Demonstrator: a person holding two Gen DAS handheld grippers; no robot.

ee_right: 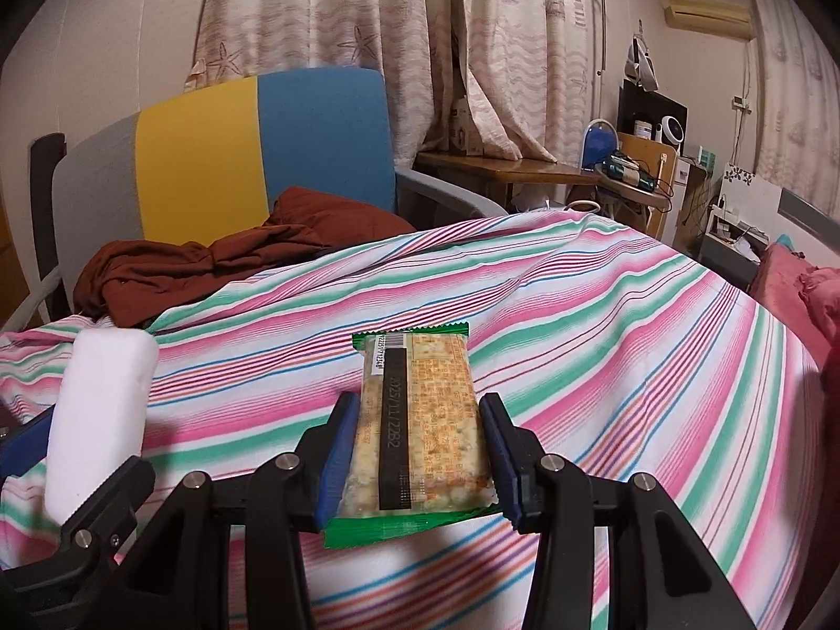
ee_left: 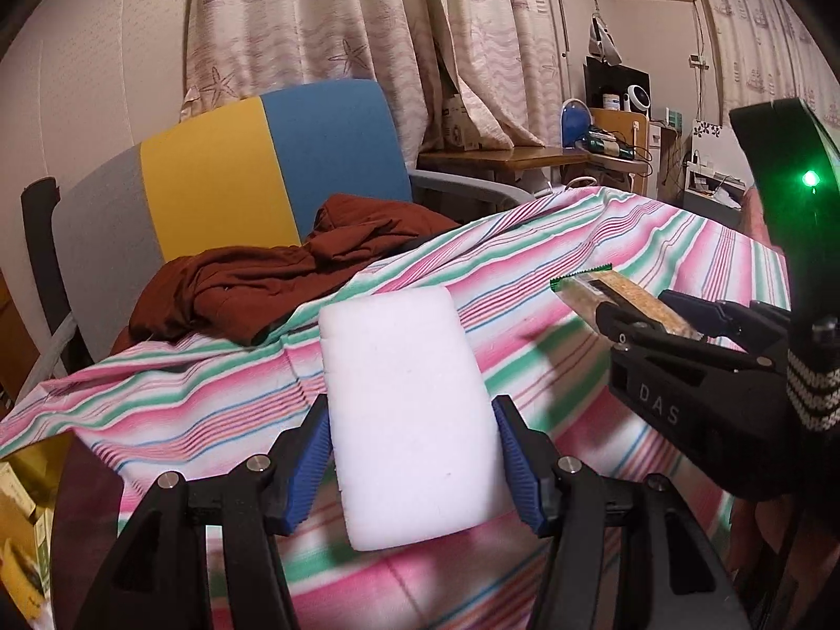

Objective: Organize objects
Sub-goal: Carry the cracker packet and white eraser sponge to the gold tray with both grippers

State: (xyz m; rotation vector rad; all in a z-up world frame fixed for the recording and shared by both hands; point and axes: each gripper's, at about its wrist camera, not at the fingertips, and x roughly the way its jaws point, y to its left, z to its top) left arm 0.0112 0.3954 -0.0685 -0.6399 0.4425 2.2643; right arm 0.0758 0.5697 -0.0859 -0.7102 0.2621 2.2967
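Note:
A white foam block (ee_left: 409,409) sits between the blue pads of my left gripper (ee_left: 412,430), which is shut on its two long sides and holds it above the striped cloth (ee_left: 604,241). My right gripper (ee_right: 417,433) is shut on a snack bar (ee_right: 420,420) in a clear wrapper with green ends, also held off the cloth. In the left wrist view the right gripper (ee_left: 638,307) and its snack bar (ee_left: 625,294) come in from the right. The right wrist view has the foam block (ee_right: 100,409) at its left edge, in the left gripper's fingers.
A striped sheet (ee_right: 604,315) covers the surface below both grippers. A crumpled rust-brown garment (ee_left: 294,273) lies at its far left edge against a grey, yellow and blue chair (ee_left: 252,168). Behind stand curtains, a wooden side table (ee_right: 514,168) and cluttered shelves.

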